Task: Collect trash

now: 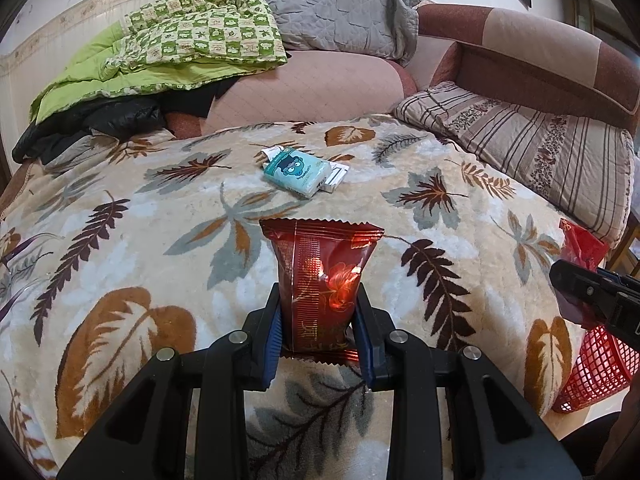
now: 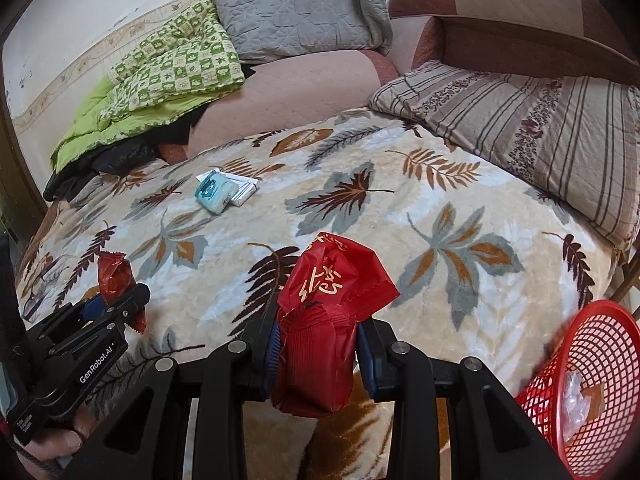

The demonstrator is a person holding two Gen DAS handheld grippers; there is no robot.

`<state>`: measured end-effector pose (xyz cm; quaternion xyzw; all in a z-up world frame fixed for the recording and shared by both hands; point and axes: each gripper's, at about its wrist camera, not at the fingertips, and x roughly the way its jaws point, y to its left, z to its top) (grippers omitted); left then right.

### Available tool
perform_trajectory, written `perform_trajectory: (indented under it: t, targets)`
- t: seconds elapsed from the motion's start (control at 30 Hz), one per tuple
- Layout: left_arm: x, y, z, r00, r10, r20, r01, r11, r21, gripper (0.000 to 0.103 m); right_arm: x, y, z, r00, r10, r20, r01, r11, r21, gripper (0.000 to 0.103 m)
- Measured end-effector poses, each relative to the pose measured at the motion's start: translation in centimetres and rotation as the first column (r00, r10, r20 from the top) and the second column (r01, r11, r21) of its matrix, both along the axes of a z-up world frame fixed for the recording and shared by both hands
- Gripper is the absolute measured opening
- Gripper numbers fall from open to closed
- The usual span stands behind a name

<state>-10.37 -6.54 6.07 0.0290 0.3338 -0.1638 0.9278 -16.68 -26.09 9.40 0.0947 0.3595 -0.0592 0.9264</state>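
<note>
The dark red wrapper (image 1: 320, 284) is clamped in the left gripper (image 1: 318, 336), the red packet (image 2: 324, 320) in the right gripper (image 2: 316, 350). Both should be kept squeezed until carried over the red basket (image 2: 592, 384) at four o'clock.

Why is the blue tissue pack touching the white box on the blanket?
Touching. The left wrist view shows the tissue pack lying partly over the white box, with no gap.
</note>
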Motion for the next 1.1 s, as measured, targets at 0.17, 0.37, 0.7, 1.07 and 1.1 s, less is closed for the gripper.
perform_trajectory:
  t: [0.17, 0.37, 0.7, 1.07, 1.1]
  targets:
    - [0.0, 0.1, 0.0, 1.000, 0.001, 0.000, -0.001, 1.000, 0.002, 0.030, -0.2, -0.4, 0.2, 1.000, -0.007, 0.005, 0.007, 1.000, 0.009, 0.035]
    - [0.0, 0.2, 0.0, 1.000, 0.001, 0.000, -0.001, 1.000, 0.003, 0.030, 0.1, 0.0, -0.1, 1.000, 0.001, -0.007, -0.002, 1.000, -0.001, 0.035]
    - [0.0, 0.2, 0.0, 1.000, 0.001, -0.001, -0.001, 1.000, 0.003, 0.030, 0.4, 0.7, -0.3, 1.000, 0.021, -0.009, -0.021, 1.000, -0.017, 0.035]
    - [-0.1, 0.2, 0.0, 1.000, 0.001, -0.001, -0.001, 1.000, 0.001, 0.030, 0.4, 1.0, -0.3, 1.000, 0.026, -0.011, -0.026, 0.999, -0.021, 0.035]
    - [-0.1, 0.0, 0.0, 1.000, -0.002, -0.001, 0.002, 1.000, 0.001, 0.030, 0.5, 1.0, -0.3, 1.000, 0.027, -0.011, -0.027, 0.999, -0.022, 0.035]
